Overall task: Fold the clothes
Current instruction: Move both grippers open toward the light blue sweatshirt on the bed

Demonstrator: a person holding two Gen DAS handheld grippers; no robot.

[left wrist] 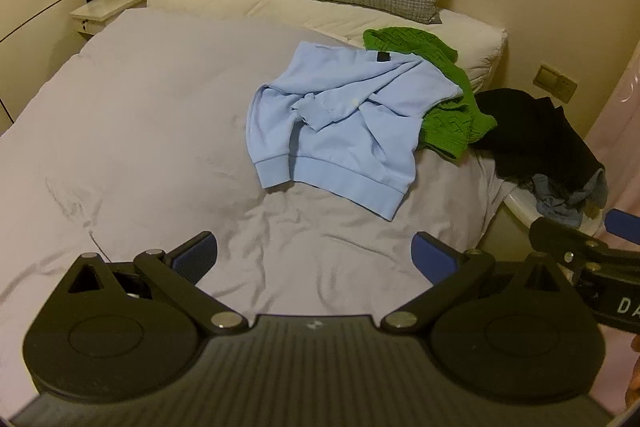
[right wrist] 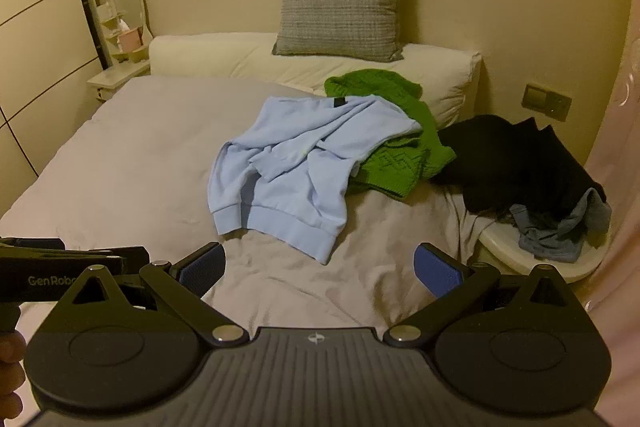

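Right, crumpled light-blue cotton sweatshirt [left wrist: 332, 123] mid-bed, partly over green knit sweater [left wrist: 452, 115]. Left gripper [left wrist: 314, 255], right gripper [right wrist: 318, 267] both spread, empty, short of hem. Pinch ribbed hem corners, drag flat first.

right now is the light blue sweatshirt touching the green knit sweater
Touching. The right wrist view shows the light blue sweatshirt lying over the near edge of the green knit sweater, with no bedsheet visible between them; the left wrist view shows the same overlap.
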